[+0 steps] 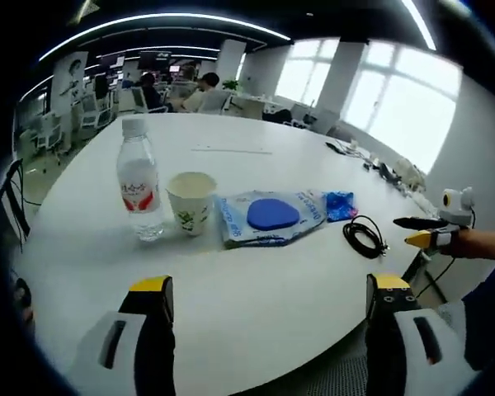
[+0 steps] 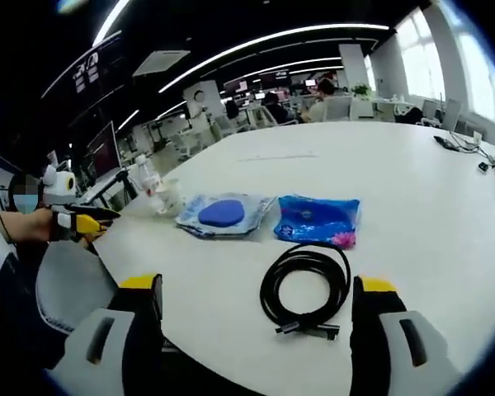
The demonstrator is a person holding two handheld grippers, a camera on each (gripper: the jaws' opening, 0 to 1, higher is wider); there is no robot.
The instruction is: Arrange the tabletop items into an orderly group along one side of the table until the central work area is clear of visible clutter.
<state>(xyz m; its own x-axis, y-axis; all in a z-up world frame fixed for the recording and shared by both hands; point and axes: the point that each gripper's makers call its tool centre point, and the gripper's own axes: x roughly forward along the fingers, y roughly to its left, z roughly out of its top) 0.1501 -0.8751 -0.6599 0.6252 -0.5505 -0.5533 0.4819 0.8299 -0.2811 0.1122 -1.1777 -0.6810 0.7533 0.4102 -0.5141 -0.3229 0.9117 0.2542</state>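
**White table, five loose items in a row near the front edge**

Plastic and paper make up most of what must be moved. The bottle [image 1: 139, 191] stands upright at the left end of the row; it looks at least partly full, so probably the heaviest item, smooth and a little slippery, best taken around the labelled middle. Just right of it, close but apparently not touching, stands the cup [image 1: 190, 202]: paper, light, easy to crush or tip, so a gentle hold near the rim seems wise. Whether it holds anything cannot be seen.

Next comes the clear pouch [image 1: 270, 216] with a blue round thing inside, lying flat. It looks soft and slick; a pinch at a loose edge is likely the only way to lift it. The blue packet [image 2: 318, 220] lies beside it on the right, crinkly and light, and in the left gripper view it is partly hidden behind the pouch. Its print is too small to read.

Nearest the right gripper lies the cable [image 2: 305, 290], coiled, black and floppy; grabbing across the bundled strands where the plugs sit should keep the coil together.

The left gripper [image 1: 268, 297] hovers over bare table [image 1: 247, 157] in front of the row, jaws spread wide, holding nothing. The right gripper [image 2: 257, 299] stands just short of the cable, jaws likewise spread and empty.

Far across the table lie small dark items near the windows, too small to identify. Beyond is an office with seated people.
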